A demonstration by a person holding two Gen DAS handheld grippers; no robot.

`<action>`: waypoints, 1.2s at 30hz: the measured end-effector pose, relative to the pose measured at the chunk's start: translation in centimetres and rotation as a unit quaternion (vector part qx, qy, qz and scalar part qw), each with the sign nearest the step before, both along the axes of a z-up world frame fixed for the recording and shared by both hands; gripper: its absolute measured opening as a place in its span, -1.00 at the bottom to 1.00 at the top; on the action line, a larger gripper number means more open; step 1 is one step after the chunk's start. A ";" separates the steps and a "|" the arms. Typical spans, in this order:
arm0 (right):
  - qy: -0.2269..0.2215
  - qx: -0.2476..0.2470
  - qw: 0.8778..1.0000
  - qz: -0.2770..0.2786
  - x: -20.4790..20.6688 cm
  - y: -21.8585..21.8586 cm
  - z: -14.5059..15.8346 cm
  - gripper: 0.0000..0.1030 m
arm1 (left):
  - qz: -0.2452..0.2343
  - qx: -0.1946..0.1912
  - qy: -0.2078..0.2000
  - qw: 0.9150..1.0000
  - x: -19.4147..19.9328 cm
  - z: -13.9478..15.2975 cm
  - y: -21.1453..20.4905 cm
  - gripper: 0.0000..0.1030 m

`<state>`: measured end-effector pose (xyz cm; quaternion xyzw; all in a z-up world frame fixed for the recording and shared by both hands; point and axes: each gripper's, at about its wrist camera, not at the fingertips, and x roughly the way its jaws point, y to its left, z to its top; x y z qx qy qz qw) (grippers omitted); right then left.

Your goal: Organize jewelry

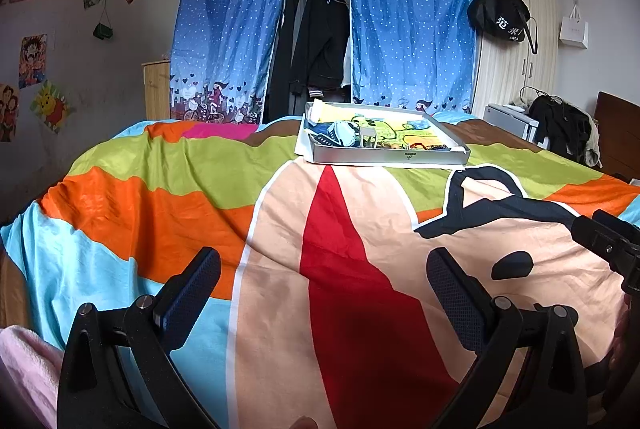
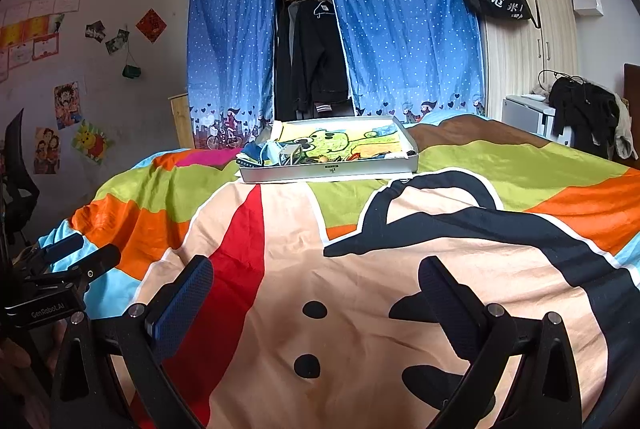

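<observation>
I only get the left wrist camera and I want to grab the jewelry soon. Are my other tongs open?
Observer: Yes. The right tongs are wide open with nothing between them, above the bedspread.
Operator: Is there anything next to the bed on my left side?
Observer: What looks like a black chair stands by the bed's left edge, against the wall.
Operator: Can you see my left tongs from over there?
Observer: Yes, from the side, at the left edge of the right wrist view. The left tongs have white lettering on the body that reads GenRobot.AI.
</observation>
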<state>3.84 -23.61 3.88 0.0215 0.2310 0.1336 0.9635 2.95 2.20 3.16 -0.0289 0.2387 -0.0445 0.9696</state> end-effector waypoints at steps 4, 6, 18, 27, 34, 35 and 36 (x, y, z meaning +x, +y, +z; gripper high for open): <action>0.002 0.001 1.000 -0.001 0.0 0.0 0.0 1.00 | -0.001 -0.002 0.002 1.000 0.0 0.0 0.1 0.96; 0.004 0.004 1.000 0.001 0.0 0.0 -0.1 1.00 | -0.002 -0.001 0.002 1.000 0.0 0.0 0.2 0.96; 0.006 0.006 1.000 0.001 -0.2 0.1 -0.4 1.00 | -0.005 0.002 0.003 1.000 0.1 0.0 0.3 0.96; 0.009 0.008 1.000 0.001 -0.2 0.0 -0.5 1.00 | -0.005 0.002 0.003 1.000 0.1 0.0 0.3 0.96; 0.008 0.006 1.000 0.002 -0.3 0.0 -0.5 1.00 | -0.005 0.001 0.004 1.000 0.2 -0.1 0.4 0.96; 0.009 0.006 1.000 0.003 -0.4 0.0 -0.5 1.00 | -0.005 0.002 0.004 1.000 0.2 -0.1 0.3 0.96; 0.009 0.007 1.000 0.003 -0.4 0.0 -0.5 1.00 | -0.005 0.002 0.006 1.000 0.2 -0.2 0.4 0.96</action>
